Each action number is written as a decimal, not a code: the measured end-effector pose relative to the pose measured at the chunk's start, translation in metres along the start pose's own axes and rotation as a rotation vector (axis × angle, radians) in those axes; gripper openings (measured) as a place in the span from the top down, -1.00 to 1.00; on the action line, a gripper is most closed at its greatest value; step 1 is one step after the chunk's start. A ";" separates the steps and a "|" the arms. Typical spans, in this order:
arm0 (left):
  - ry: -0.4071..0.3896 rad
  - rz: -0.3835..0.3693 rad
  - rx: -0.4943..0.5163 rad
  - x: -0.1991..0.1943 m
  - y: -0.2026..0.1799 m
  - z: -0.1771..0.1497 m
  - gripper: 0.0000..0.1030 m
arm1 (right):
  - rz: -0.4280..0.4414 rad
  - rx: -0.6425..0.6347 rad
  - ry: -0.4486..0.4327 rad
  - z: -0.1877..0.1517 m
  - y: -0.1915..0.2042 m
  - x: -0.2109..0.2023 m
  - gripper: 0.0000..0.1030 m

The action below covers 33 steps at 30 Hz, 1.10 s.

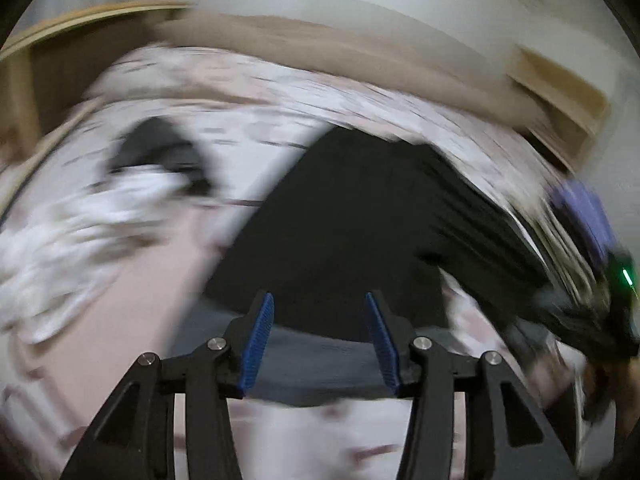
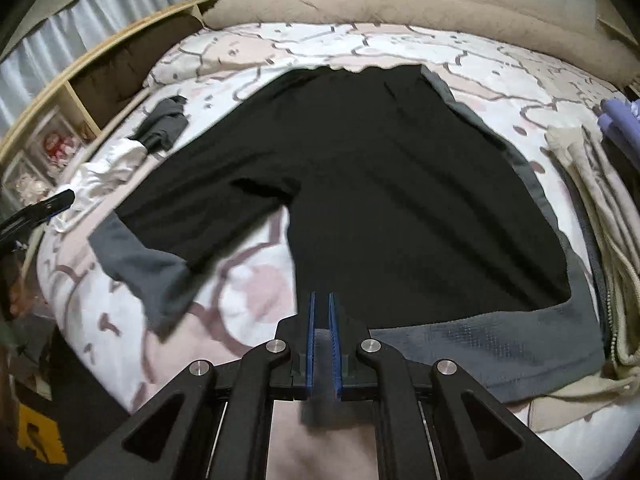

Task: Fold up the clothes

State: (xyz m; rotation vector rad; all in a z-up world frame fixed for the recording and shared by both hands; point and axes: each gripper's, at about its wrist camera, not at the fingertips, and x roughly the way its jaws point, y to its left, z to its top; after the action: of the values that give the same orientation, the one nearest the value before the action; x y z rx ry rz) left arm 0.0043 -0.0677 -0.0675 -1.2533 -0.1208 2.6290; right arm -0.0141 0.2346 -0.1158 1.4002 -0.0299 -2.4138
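Observation:
A black long-sleeved shirt [image 2: 380,180] with grey edging lies spread flat on the pink and white bed sheet [image 2: 248,292]. One sleeve [image 2: 180,220] reaches out to the left and ends in a grey cuff [image 2: 148,280]. My right gripper [image 2: 322,298] is shut on the grey hem [image 2: 500,352] at the near edge. The left wrist view is heavily blurred. In it my left gripper [image 1: 320,300] is open over the black shirt [image 1: 340,220], with the grey hem [image 1: 320,360] under the fingers and nothing pressed between the pads.
A small dark garment [image 2: 164,124] and a crumpled white cloth [image 2: 104,176] lie at the bed's left side. Cream clothes [image 2: 600,220] and a lavender item [image 2: 618,120] sit at the right. A beige blanket [image 2: 360,0] lines the far end, and a wooden shelf [image 2: 80,72] stands to the left.

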 end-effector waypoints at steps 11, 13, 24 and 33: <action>0.190 -0.082 0.315 0.073 -0.101 -0.068 0.08 | 0.011 0.041 0.094 -0.054 -0.012 0.011 0.87; 0.207 -0.102 0.315 0.071 -0.099 -0.069 0.08 | 0.007 0.027 0.106 -0.058 -0.010 0.007 0.87; 0.146 -0.357 0.133 0.025 -0.056 0.032 -0.06 | -0.005 -0.139 -0.020 0.072 -0.024 -0.043 0.87; 0.084 -0.267 -0.099 0.148 -0.006 0.124 -0.14 | -0.092 -0.030 -0.078 0.238 -0.076 0.061 0.87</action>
State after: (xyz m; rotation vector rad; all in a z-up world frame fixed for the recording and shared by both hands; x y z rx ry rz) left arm -0.1813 -0.0234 -0.0998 -1.2784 -0.3800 2.3647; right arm -0.2646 0.2507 -0.0598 1.3206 0.0516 -2.5323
